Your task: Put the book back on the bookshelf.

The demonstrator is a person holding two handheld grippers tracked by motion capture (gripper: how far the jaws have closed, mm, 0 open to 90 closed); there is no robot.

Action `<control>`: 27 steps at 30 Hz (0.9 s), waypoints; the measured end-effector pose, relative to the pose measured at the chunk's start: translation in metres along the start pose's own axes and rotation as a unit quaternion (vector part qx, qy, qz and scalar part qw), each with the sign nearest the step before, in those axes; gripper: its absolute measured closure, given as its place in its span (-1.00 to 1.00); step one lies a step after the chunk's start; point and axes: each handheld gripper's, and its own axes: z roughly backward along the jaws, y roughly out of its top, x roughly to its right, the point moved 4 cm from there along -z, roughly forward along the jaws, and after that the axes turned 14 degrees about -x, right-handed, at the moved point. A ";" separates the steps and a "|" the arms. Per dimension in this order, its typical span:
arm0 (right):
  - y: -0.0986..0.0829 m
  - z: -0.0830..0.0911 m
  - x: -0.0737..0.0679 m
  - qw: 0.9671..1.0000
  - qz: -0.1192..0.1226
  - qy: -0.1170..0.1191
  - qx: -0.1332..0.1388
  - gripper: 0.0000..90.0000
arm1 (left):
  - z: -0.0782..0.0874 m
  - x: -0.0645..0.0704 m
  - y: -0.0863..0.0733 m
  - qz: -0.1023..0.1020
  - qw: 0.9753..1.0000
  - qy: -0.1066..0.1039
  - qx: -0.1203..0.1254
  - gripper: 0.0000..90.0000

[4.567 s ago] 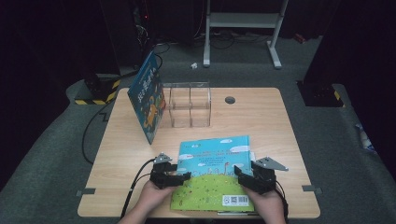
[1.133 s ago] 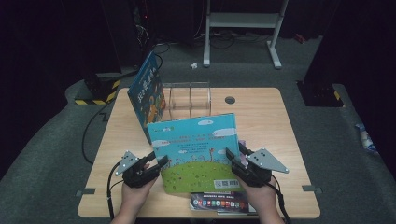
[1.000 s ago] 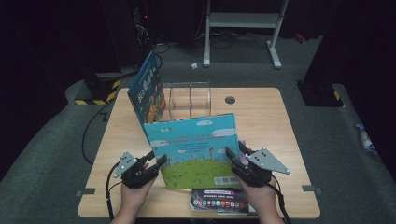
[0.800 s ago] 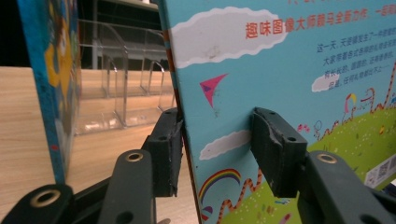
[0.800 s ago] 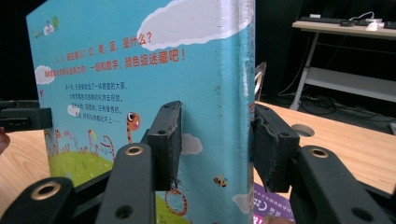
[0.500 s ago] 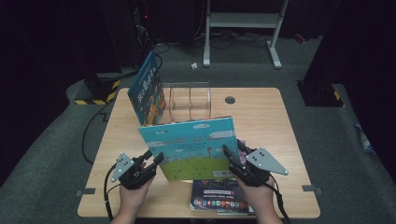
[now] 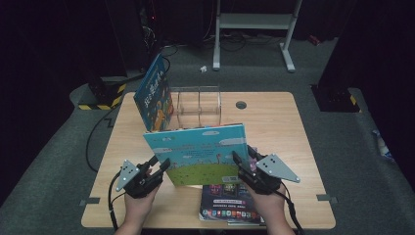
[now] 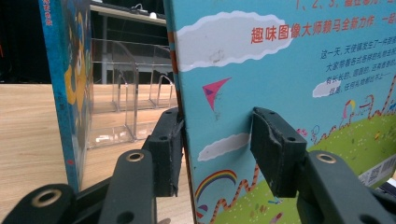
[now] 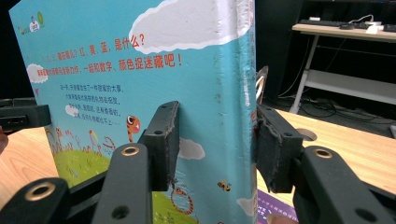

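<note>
A turquoise picture book (image 7: 198, 149) stands upright above the table, its back cover facing me, held at both lower side edges. My left gripper (image 7: 160, 169) is shut on its left edge, and in the left gripper view the jaws (image 8: 217, 154) straddle the book (image 8: 289, 70). My right gripper (image 7: 242, 164) is shut on its right edge, and in the right gripper view the black pads (image 9: 163, 140) press the book (image 9: 116, 60) from both sides. A dark book (image 7: 227, 205) lies flat on the table below it.
A clear acrylic rack (image 7: 198, 105) stands behind the held book, with another blue book (image 7: 154, 95) upright in its left slot. The wooden table (image 7: 279, 132) has a round cable hole (image 7: 240, 104) at the back right. A white desk frame stands beyond.
Both grippers have raised the picture book from lying flat to upright. Over the last second they have carried it slightly forward toward the rack. The dark book beneath it has come into view.
</note>
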 end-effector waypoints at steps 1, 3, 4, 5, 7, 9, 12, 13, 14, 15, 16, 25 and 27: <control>0.000 0.000 0.000 1.000 -0.001 -0.001 0.001 0.19 | 0.000 0.000 0.000 -0.001 1.000 0.001 0.002 0.21; 0.001 -0.002 0.000 1.000 -0.004 -0.002 0.001 0.18 | -0.001 -0.001 0.001 -0.003 1.000 0.002 0.003 0.21; 0.001 -0.002 0.001 1.000 -0.006 -0.003 0.002 0.17 | -0.002 -0.001 0.002 -0.002 1.000 0.003 0.005 0.21; 0.001 -0.003 0.001 1.000 -0.006 -0.004 0.002 0.17 | -0.003 -0.001 0.003 -0.004 1.000 0.004 0.006 0.21; 0.003 -0.004 0.002 1.000 -0.007 -0.006 0.003 0.17 | -0.005 -0.002 0.004 -0.005 1.000 0.004 0.008 0.21; 0.004 -0.006 0.003 1.000 -0.008 -0.007 0.004 0.16 | -0.007 -0.003 0.005 -0.004 1.000 0.005 0.009 0.21; 0.007 -0.009 0.005 1.000 -0.007 -0.010 0.005 0.16 | -0.010 -0.005 0.006 -0.002 1.000 0.005 0.012 0.21; 0.008 -0.010 0.005 1.000 -0.007 -0.010 0.006 0.16 | -0.011 -0.006 0.007 -0.004 1.000 0.005 0.013 0.21; 0.010 -0.010 0.005 1.000 -0.005 -0.011 0.007 0.15 | -0.012 -0.006 0.007 -0.003 1.000 0.005 0.014 0.21; 0.011 -0.011 0.006 1.000 -0.005 -0.011 0.008 0.15 | -0.012 -0.007 0.008 -0.004 1.000 0.006 0.015 0.21; 0.012 -0.012 0.006 1.000 -0.006 -0.011 0.008 0.15 | -0.013 -0.008 0.009 -0.003 1.000 0.006 0.017 0.21; 0.021 -0.015 0.004 1.000 0.004 -0.018 0.019 0.15 | -0.016 -0.013 0.013 -0.003 1.000 0.009 0.026 0.21; 0.021 -0.016 0.004 1.000 0.006 -0.018 0.020 0.15 | -0.017 -0.014 0.013 -0.005 1.000 0.011 0.027 0.21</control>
